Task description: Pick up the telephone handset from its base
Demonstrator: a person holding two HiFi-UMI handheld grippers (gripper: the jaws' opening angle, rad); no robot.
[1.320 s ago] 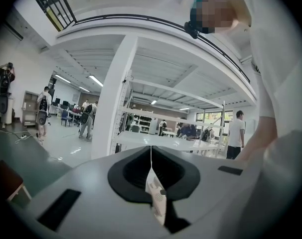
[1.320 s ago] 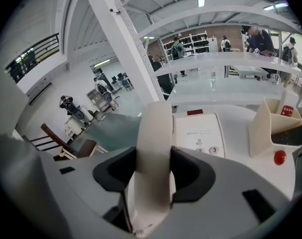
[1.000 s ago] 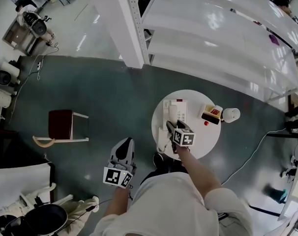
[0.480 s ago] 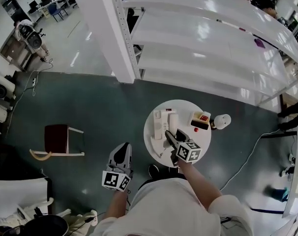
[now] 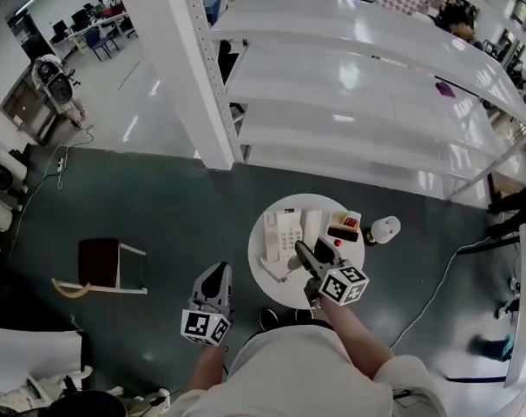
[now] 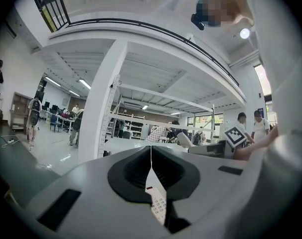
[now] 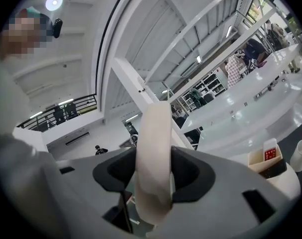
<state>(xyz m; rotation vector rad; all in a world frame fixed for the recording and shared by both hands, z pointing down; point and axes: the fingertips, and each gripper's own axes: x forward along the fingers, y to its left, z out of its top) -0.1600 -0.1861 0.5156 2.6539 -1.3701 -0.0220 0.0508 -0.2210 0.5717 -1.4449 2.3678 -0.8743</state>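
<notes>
The white telephone base sits on the small round white table. My right gripper is held above the table's near side, pointing roughly level, and is shut on the cream handset. The handset stands upright between the jaws and fills the middle of the right gripper view. A white cord trails from the base toward the table's front left. My left gripper hangs left of the table over the dark floor. In the left gripper view its jaws meet with nothing between them.
On the table's right side stand a small box with a red top and a little red ball; a white rounded object sits at its right edge. White shelving and a pillar rise behind. A stool stands at left.
My right gripper has risen with the handset, lifting it off the base. The left gripper has stayed about where it was beside the table.
</notes>
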